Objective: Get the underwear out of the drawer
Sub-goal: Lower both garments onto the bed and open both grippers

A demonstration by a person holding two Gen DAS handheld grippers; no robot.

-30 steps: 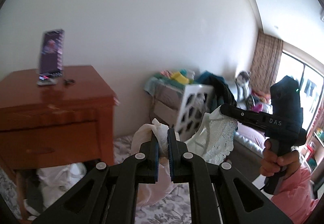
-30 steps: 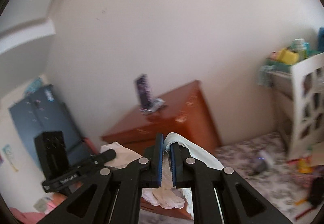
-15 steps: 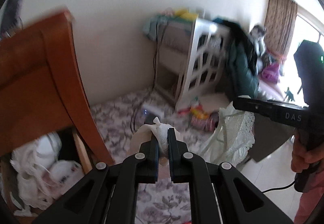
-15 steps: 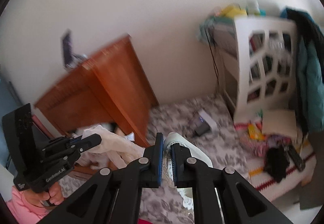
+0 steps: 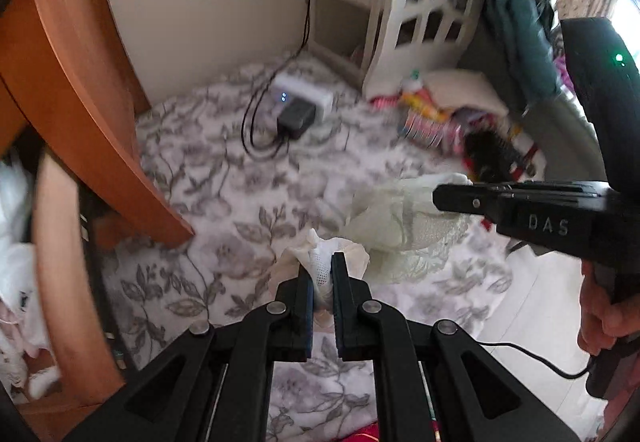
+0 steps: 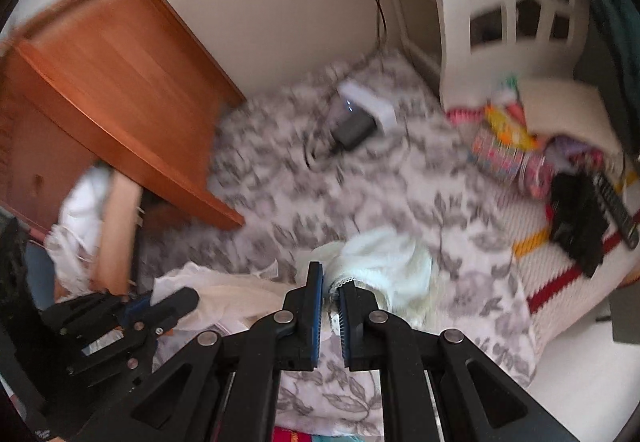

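Over at nine o'clock in the left wrist view stands the wooden nightstand [image 5: 80, 90], its open drawer [image 5: 60, 262] showing white clothes inside. Toward six o'clock the left gripper [image 5: 321, 274] is pinching a cream piece of underwear [image 5: 320, 262] above the floral bedspread [image 5: 224, 178]. At three o'clock the right gripper [image 5: 440, 198] is clamped on the lace-edged underwear [image 5: 400, 230], a hand [image 5: 604, 318] on its handle. At one o'clock stands a white lattice shelf [image 5: 420, 14]; a charger [image 5: 296, 114] lies at twelve.
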